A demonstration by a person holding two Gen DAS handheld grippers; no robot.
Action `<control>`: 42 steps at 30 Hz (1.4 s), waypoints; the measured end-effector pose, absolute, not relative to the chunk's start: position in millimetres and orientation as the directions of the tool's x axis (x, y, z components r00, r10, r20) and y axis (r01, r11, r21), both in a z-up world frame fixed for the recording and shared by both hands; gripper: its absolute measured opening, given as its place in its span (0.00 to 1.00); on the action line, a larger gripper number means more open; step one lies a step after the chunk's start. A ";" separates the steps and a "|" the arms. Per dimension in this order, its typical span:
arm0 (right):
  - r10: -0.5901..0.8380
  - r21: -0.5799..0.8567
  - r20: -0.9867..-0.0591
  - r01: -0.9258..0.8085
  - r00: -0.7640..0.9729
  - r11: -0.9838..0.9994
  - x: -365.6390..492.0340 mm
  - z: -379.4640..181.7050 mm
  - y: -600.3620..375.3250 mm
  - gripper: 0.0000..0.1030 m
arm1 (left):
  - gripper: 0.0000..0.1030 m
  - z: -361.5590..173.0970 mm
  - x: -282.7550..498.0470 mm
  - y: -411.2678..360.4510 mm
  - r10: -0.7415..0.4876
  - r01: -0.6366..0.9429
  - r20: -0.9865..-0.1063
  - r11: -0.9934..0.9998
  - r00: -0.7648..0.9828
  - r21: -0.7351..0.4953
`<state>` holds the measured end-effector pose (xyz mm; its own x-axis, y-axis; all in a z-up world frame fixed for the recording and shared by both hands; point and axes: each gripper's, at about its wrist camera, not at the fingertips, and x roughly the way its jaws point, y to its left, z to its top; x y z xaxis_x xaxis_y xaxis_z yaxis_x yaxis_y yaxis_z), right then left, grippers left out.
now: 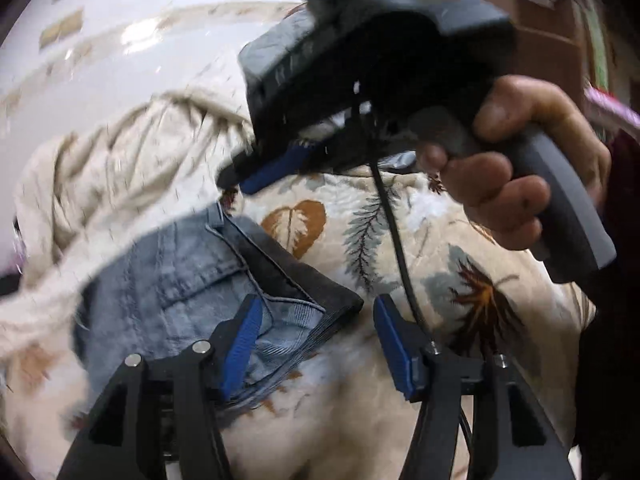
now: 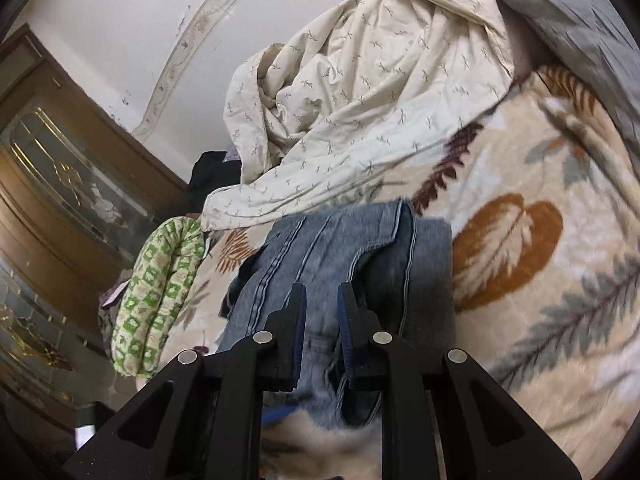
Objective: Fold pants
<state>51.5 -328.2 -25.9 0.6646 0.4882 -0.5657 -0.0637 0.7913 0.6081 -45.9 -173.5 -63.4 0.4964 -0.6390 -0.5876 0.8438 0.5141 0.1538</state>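
Note:
Light blue denim pants (image 2: 344, 248) lie bunched and partly folded on a leaf-patterned blanket (image 2: 540, 280). In the left wrist view the pants (image 1: 180, 280) show a pocket and a dark inner edge. My left gripper (image 1: 316, 312) is open, its jaws wide apart over the pants' corner, not holding it. My right gripper (image 2: 322, 300) has its jaws partly closed with denim between them near the front edge of the pants. The right gripper (image 1: 240, 176) also shows from the side in the left wrist view, held by a hand (image 1: 512, 160).
A crumpled cream sheet (image 2: 360, 100) lies just behind the pants. A green patterned pillow (image 2: 160, 292) sits at the bed's left edge. A wooden cabinet with glass doors (image 2: 52, 200) stands to the left. Grey fabric (image 2: 560, 12) lies at the far right.

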 end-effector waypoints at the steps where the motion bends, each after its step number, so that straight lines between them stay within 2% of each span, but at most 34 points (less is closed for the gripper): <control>1: 0.493 0.615 -0.566 -0.060 0.661 0.786 49.1 -27.6 -327.8 0.18 | 0.60 -57.8 -47.4 -168.4 -0.632 0.836 -0.579 0.520 0.515 0.175; 3: 0.501 0.625 -0.567 -0.054 0.654 0.779 44.6 -31.8 -325.3 0.30 | 0.65 -43.9 -43.8 -151.4 -0.627 0.818 -0.558 0.546 0.544 0.183; 5: 0.512 0.643 -0.561 -0.047 0.651 0.764 42.5 -35.2 -322.3 0.31 | 0.72 -30.9 -33.9 -128.5 -0.613 0.788 -0.546 0.597 0.570 0.153; 10: 0.522 0.682 -0.540 -0.020 0.660 0.731 50.1 -46.1 -320.0 0.34 | 0.74 -11.1 10.6 -58.1 -0.540 0.663 -0.521 0.745 0.661 0.069; 13: 0.521 0.699 -0.547 0.016 0.655 0.715 58.3 -56.7 -320.5 0.44 | 0.75 -11.6 39.9 -26.5 -0.482 0.571 -0.504 0.820 0.717 0.027; 14: 0.508 0.695 -0.555 0.033 0.659 0.718 60.5 -59.8 -321.1 0.47 | 0.75 -16.6 54.0 -17.9 -0.465 0.539 -0.517 0.842 0.719 -0.007; 17: 0.498 0.714 -0.549 0.067 0.672 0.697 67.3 -69.7 -327.0 0.47 | 0.75 -35.7 83.2 -8.9 -0.474 0.503 -0.559 0.857 0.681 -0.114; 22: 0.514 0.748 -0.520 0.074 0.682 0.659 78.1 -82.0 -328.2 0.48 | 0.71 -74.1 97.2 -34.9 -0.449 0.540 -0.653 0.839 0.610 -0.073; 24: 0.532 0.757 -0.505 0.052 0.680 0.652 80.9 -85.8 -324.0 0.43 | 0.67 -82.0 94.4 -45.4 -0.451 0.561 -0.676 0.825 0.582 -0.068; 25: 0.544 0.756 -0.499 0.031 0.675 0.654 82.2 -86.3 -320.8 0.33 | 0.65 -82.8 89.4 -48.9 -0.447 0.569 -0.680 0.820 0.582 -0.051; 26: 0.544 0.742 -0.510 0.020 0.666 0.671 83.4 -85.5 -317.0 0.17 | 0.63 -83.4 86.4 -53.9 -0.440 0.578 -0.680 0.815 0.587 -0.029; 27: 0.518 0.709 -0.541 0.027 0.663 0.705 83.1 -83.7 -313.7 0.13 | 0.60 -84.2 84.5 -57.3 -0.434 0.582 -0.681 0.813 0.590 -0.014; 31: 0.330 0.513 -0.697 0.121 0.637 0.850 74.4 -81.7 -307.4 0.10 | 0.50 -89.2 81.2 -74.9 -0.439 0.603 -0.701 0.798 0.562 -0.016; 34: 0.245 0.423 -0.760 0.171 0.602 0.890 70.5 -92.8 -314.7 0.10 | 0.50 -96.4 72.0 -98.2 -0.395 0.621 -0.705 0.779 0.589 0.082; 37: 0.262 0.447 -0.791 0.228 0.553 0.865 75.0 -116.7 -328.2 0.09 | 0.50 -101.3 67.7 -112.0 -0.347 0.617 -0.708 0.771 0.615 0.157; 42: 0.317 0.514 -0.768 0.241 0.556 0.824 71.4 -109.3 -339.6 0.12 | 0.52 -99.8 76.4 -99.0 -0.360 0.611 -0.726 0.785 0.586 0.104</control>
